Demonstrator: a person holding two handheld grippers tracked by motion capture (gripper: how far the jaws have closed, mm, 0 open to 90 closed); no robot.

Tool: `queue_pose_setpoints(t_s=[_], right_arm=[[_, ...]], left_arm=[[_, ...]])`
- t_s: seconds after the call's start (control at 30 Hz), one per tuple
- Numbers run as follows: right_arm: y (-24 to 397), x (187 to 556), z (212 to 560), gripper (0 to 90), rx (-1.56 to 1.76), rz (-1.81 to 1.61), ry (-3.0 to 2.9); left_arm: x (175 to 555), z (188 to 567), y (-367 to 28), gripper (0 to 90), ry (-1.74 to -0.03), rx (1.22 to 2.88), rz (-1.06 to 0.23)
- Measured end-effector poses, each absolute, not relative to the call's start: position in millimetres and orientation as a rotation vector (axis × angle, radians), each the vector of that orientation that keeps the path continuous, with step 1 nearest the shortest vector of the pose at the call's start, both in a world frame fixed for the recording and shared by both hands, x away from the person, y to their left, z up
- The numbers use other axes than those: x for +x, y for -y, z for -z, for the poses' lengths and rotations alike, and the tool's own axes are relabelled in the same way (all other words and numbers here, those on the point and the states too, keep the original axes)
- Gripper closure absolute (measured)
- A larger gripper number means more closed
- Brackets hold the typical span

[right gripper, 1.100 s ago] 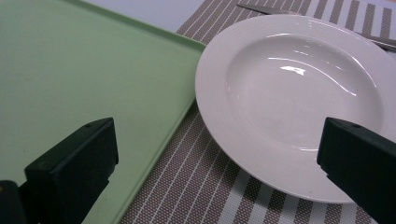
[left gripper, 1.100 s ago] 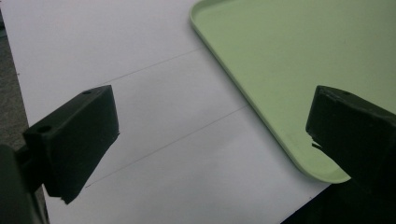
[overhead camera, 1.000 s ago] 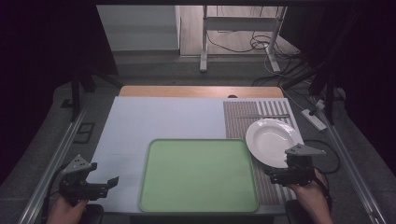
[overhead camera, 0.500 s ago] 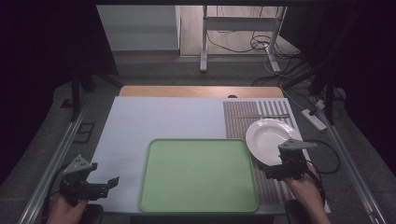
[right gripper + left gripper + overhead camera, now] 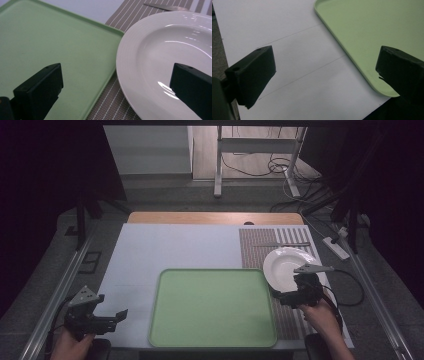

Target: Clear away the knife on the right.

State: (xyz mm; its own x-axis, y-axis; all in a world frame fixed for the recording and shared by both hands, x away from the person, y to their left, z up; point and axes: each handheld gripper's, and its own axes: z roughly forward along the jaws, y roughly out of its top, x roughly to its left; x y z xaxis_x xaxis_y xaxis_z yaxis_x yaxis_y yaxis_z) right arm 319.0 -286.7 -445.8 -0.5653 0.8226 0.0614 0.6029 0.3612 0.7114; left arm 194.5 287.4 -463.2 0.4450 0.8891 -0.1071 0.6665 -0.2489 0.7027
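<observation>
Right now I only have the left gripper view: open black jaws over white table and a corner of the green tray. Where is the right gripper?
Observer: The right gripper is at the near rim of a white plate, on the striped mat beside the green tray.
Operator: Has it gripped the plate?
Observer: No. Its jaws stand wide open, one over the tray, one over the plate.
Operator: Anything else on that mat?
Observer: A knife lies beyond the plate.
</observation>
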Motion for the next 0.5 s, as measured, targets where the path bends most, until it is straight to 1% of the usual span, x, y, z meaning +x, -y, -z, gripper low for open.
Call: queue_pose_setpoints(t_s=[0.5], right_arm=[[275.3,345.0,452.4,0.0,1.241,-0.961,-2.347]], left_arm=[[194.8,463.3,-287.0,3.0,-1.303,2.01,-0.412]])
